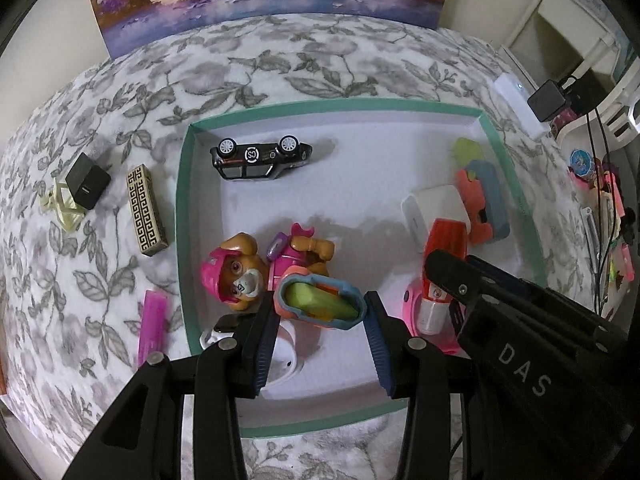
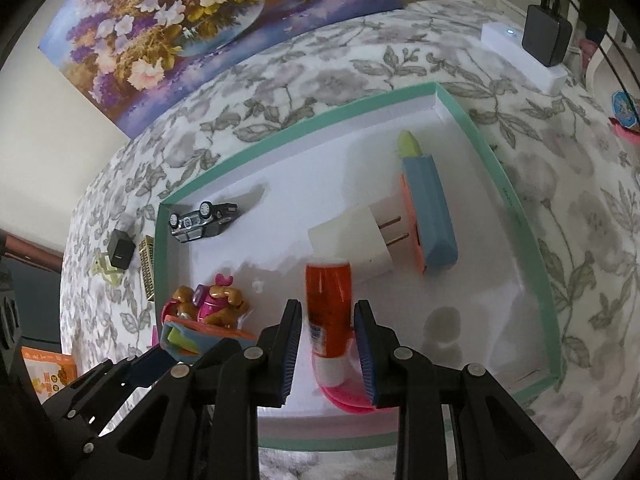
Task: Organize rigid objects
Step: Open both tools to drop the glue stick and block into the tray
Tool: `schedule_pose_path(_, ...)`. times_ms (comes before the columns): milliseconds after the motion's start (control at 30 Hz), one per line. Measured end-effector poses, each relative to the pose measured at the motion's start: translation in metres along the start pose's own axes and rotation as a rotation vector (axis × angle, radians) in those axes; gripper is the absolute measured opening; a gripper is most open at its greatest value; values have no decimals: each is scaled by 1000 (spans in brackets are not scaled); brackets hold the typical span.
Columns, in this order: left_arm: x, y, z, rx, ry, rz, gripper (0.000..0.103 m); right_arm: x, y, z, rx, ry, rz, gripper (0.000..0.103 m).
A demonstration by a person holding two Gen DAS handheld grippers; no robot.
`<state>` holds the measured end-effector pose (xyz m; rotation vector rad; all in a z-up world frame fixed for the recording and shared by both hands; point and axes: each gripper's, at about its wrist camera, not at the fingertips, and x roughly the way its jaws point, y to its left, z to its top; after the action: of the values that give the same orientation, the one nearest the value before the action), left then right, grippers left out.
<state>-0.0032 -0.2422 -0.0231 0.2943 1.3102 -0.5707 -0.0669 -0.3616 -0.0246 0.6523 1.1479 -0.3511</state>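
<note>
A shallow white box with a green rim [image 1: 182, 216] [image 2: 480, 128] lies on a floral cloth. My left gripper [image 1: 320, 320] is shut on a blue-and-orange case with a green insert [image 1: 320, 296], held above a pink dog toy [image 1: 240, 276]. My right gripper [image 2: 326, 340] holds a red glue stick [image 2: 328, 300] above a pink disc [image 2: 344, 396]; its jaws stand close around it. In the box lie a black toy car [image 1: 260, 158], a white plug adapter [image 2: 356, 240] and a second blue-and-orange case [image 2: 430, 216].
Left of the box on the cloth lie a gold patterned box [image 1: 146, 210], a black charger [image 1: 87, 186] and a pink bar [image 1: 152, 326]. A flower painting [image 2: 192, 28] leans at the back. A white power strip with a black adapter [image 2: 544, 36] sits at the right.
</note>
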Motion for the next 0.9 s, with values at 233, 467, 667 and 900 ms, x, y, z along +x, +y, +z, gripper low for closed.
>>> schedule_pose_path(233, -8, 5, 3, -11, -17, 7, 58, -15, 6, 3, -8, -41, 5, 30)
schedule_pose_path(467, -25, 17, 6, -51, -55, -15, 58, -36, 10, 6, -15, -113, 19, 30)
schedule_pose_path(667, -39, 36, 10, -117, -99, -16, 58, -42, 12, 8, -19, -134, 23, 30)
schedule_pose_path(900, -52, 72, 11, -215, -147, 42, 61, -37, 15, 7, -38, -115, 11, 34)
